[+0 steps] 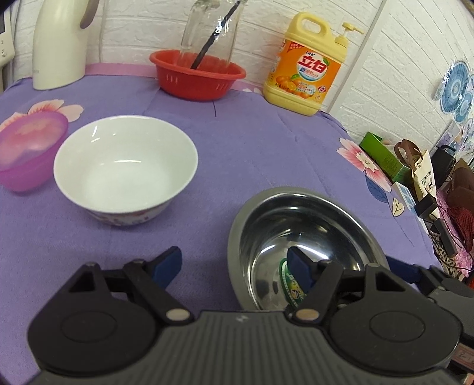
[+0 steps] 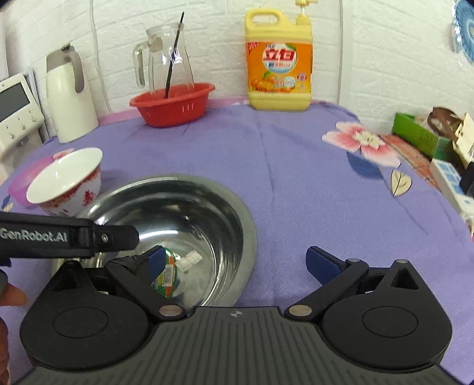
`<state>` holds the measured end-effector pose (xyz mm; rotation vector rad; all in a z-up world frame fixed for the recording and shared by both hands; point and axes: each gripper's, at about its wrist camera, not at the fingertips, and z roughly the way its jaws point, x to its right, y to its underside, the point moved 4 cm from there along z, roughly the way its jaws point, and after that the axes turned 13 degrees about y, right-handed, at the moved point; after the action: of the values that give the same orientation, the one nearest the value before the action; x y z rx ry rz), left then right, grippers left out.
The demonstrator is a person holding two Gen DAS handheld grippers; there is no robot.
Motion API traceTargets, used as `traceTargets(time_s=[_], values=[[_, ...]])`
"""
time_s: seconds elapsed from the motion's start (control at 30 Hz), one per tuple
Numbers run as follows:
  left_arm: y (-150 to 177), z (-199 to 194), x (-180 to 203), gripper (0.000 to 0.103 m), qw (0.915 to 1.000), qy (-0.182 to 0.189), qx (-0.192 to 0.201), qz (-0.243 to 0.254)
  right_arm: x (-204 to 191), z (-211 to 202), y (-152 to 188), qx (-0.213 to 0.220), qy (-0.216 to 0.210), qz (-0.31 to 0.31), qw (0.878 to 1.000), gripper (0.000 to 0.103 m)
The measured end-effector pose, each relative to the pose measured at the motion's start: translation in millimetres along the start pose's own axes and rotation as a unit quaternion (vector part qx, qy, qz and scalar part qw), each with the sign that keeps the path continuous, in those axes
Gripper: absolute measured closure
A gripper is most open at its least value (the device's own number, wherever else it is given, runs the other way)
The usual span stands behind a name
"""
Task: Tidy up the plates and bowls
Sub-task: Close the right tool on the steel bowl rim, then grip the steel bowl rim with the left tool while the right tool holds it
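Observation:
A steel bowl (image 1: 299, 234) with a green sticker inside sits on the purple cloth; it also shows in the right wrist view (image 2: 207, 207). My left gripper (image 1: 237, 266) is open, its right finger inside the bowl over the left rim. My right gripper (image 2: 237, 265) is open, its left finger inside the bowl and its right finger outside the right rim. A white bowl with red pattern (image 1: 124, 165) stands left of the steel bowl, seen also in the right wrist view (image 2: 68, 180). A translucent pink bowl (image 1: 29, 151) sits beside it.
At the back stand a red basket (image 1: 198, 77) holding a glass jug (image 1: 213, 26), a yellow detergent bottle (image 1: 305, 68) and a white thermos (image 1: 59, 44). Boxes and bags (image 1: 414, 168) crowd the table's right edge.

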<state>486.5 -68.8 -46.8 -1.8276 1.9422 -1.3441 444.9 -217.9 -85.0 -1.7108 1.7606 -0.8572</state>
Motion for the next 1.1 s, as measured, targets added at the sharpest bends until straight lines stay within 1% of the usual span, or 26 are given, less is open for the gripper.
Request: traceTargets(time_s=[0.07,0.1,0.13,0.17,0.2,0.23,0.27,0.33,0.37,0.5,0.6,0.7,0.9,1.1], values=[[1,0,1,0.036,1.0,0.004,-0.001,0.002,-3,1,1,0.003,0.003,-0.012,1.0,0.0],[1,0,2,0.046,1.0,0.005,0.0,0.005,-5,0,1,0.007,0.005,-0.021,1.0,0.0],[1,1,3,0.05,0.9999,0.002,-0.001,0.011,-8,-1,2,0.012,0.001,-0.028,1.0,0.0],[2,1,4,0.06,0.9998,0.001,-0.003,0.019,-11,-3,2,0.016,-0.006,-0.033,0.999,0.0],[2,2,6,0.068,0.9996,0.002,-0.007,0.027,-13,-4,2,0.02,-0.012,-0.039,0.999,0.0],[3,2,9,0.07,0.9993,0.006,-0.012,0.034,-15,-5,3,0.022,-0.018,-0.041,0.999,0.0],[4,3,11,0.075,0.9991,0.012,-0.018,0.037,-18,-7,3,0.023,-0.023,-0.044,0.999,0.0],[8,1,18,0.08,0.9985,0.03,-0.032,0.032,-23,-12,3,0.02,-0.042,-0.045,0.998,0.001],[9,-2,20,0.08,0.9987,0.024,-0.032,0.031,-27,-14,4,0.017,-0.04,-0.049,0.998,0.001],[15,-23,21,0.08,0.9985,0.033,-0.037,0.023,-32,-33,7,0.02,-0.049,-0.049,0.997,0.001],[22,-44,31,0.08,0.9981,0.031,-0.037,0.038,-36,-59,13,0.035,-0.042,-0.053,0.997,0.001],[34,-67,40,0.081,0.9975,0.037,-0.04,0.045,-37,-88,22,0.046,-0.04,-0.058,0.996,0.001],[77,-103,52,0.081,0.995,0.043,-0.063,0.064,-38,-130,58,0.038,-0.041,-0.058,0.997,0.001],[114,-124,55,0.082,0.9921,0.046,-0.081,0.083,-40,-152,90,0.017,-0.048,-0.049,0.997,0.001]])
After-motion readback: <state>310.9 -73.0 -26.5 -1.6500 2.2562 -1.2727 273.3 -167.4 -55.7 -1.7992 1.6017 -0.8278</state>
